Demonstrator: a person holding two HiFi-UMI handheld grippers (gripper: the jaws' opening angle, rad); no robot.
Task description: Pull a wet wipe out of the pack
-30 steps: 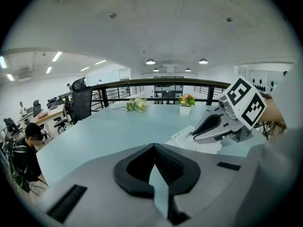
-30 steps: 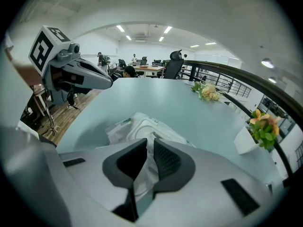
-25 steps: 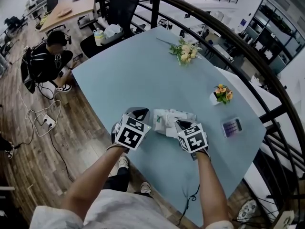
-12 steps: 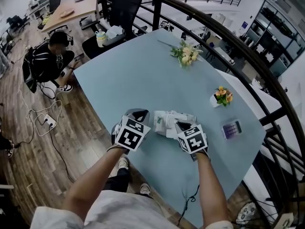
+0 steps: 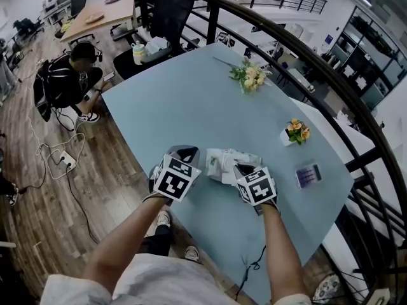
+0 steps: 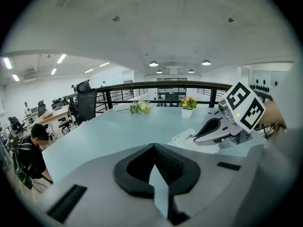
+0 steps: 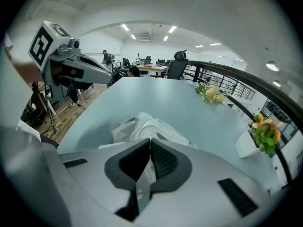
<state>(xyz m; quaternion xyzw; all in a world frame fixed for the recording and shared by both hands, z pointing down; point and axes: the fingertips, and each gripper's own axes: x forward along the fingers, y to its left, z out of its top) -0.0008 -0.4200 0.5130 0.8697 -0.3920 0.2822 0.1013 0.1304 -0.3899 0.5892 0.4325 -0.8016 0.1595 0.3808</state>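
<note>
Right gripper (image 7: 150, 140): jaws pressing together at the lid of the crinkled white plastic wet-wipe pack (image 7: 142, 126), probably nipping for a wipe, though none is showing. Left gripper (image 6: 152, 146): closed, empty, hovering beside the pack lying on the pale blue table (image 5: 191, 100), likely bracing. Since a second ago nothing is shifting.

Pale blue worktop (image 5: 191, 107), set at an angle across centre frame. Lying on it: white wet wipe pack (image 5: 230, 164) at lower centre; loose flower bunch (image 5: 250, 76) at upper right; small white flower pot (image 5: 294, 131) at right; flat purple item (image 5: 308, 174) below it, near the edge.
</note>
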